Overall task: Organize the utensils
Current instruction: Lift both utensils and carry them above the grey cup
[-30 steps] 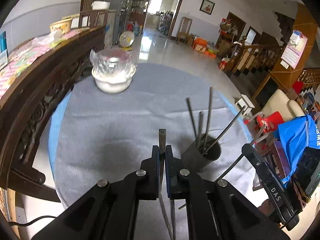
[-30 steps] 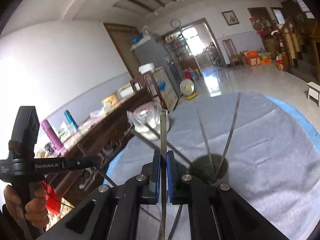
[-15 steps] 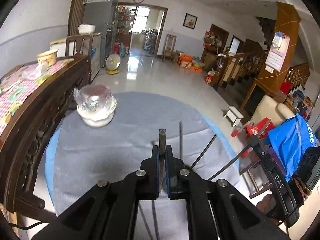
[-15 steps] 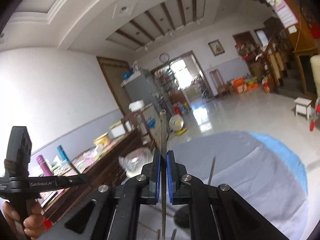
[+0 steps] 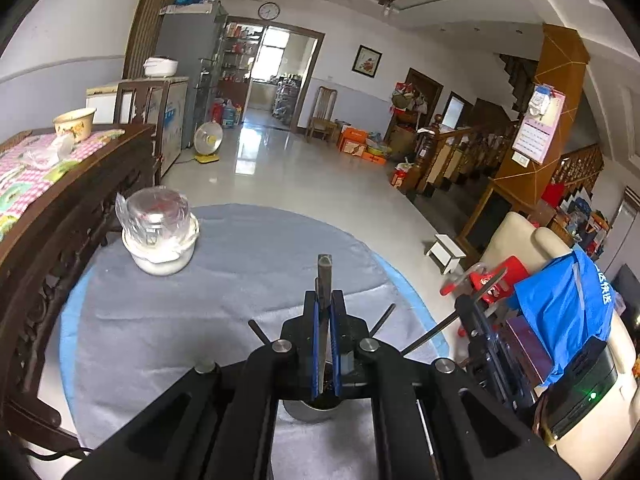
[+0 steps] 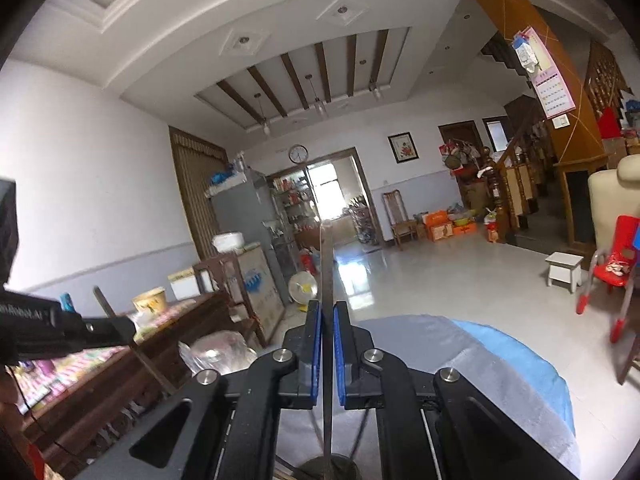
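Observation:
My left gripper (image 5: pixel 325 300) is shut on a dark metal chopstick (image 5: pixel 324 270) that stands upright between the blue pads. Below it, a metal utensil cup (image 5: pixel 310 410) sits on the grey cloth, mostly hidden by the gripper; other chopstick ends (image 5: pixel 383 318) poke out beside it. My right gripper (image 6: pixel 326 312) is shut on a long metal chopstick (image 6: pixel 326 256), held upright above the cup's rim (image 6: pixel 344 465). The left gripper (image 6: pixel 64 328) shows at the left of the right wrist view, and the right gripper (image 5: pixel 480 336) at the right of the left wrist view.
A round table with grey cloth (image 5: pixel 240 280) over a blue cover (image 6: pixel 528 364). A white bowl topped by a plastic-wrapped glass jar (image 5: pixel 160 232) stands at the far left. A dark carved wooden sideboard (image 5: pixel 60 216) borders the left. Chairs and a blue bag (image 5: pixel 560 312) at right.
Both grippers have risen and tilted upward with their chopsticks. The cup has slid from beside the left gripper to under it, and the right view now shows mostly ceiling.

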Available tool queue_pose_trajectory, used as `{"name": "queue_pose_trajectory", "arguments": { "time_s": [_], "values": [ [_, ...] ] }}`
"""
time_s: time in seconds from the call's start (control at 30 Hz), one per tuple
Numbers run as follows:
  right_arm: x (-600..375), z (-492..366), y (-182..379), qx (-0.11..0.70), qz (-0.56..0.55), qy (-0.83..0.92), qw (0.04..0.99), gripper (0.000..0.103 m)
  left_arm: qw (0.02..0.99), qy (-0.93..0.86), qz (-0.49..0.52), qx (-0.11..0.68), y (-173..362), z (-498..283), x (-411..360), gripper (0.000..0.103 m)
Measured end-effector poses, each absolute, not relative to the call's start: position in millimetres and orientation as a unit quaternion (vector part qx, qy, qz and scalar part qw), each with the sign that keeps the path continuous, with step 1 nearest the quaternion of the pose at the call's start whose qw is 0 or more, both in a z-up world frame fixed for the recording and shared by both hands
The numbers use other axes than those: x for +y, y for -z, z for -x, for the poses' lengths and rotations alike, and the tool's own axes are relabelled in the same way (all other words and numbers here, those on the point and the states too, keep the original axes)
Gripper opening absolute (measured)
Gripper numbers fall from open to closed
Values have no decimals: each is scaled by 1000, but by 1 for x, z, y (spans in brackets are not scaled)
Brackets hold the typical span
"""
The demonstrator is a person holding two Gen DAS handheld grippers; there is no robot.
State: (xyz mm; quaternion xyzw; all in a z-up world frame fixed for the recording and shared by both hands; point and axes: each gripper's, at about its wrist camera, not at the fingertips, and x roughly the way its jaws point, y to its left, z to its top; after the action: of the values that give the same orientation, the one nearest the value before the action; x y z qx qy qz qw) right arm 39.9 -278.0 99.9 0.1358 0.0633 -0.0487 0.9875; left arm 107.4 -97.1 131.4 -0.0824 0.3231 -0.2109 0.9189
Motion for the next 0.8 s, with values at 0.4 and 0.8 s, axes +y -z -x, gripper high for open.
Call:
{"name": "queue_pose_trajectory", "arguments": {
  "time_s": [0.4, 0.8],
  "values": [
    [-284, -46, -76, 94, -140, 53, 984, 7, 903, 200, 90, 370, -81, -123, -104, 5],
    [-284, -40, -61, 106, -156, 54, 981, 7, 902, 203, 74, 375, -71, -113, -108, 5]
  ]
}}
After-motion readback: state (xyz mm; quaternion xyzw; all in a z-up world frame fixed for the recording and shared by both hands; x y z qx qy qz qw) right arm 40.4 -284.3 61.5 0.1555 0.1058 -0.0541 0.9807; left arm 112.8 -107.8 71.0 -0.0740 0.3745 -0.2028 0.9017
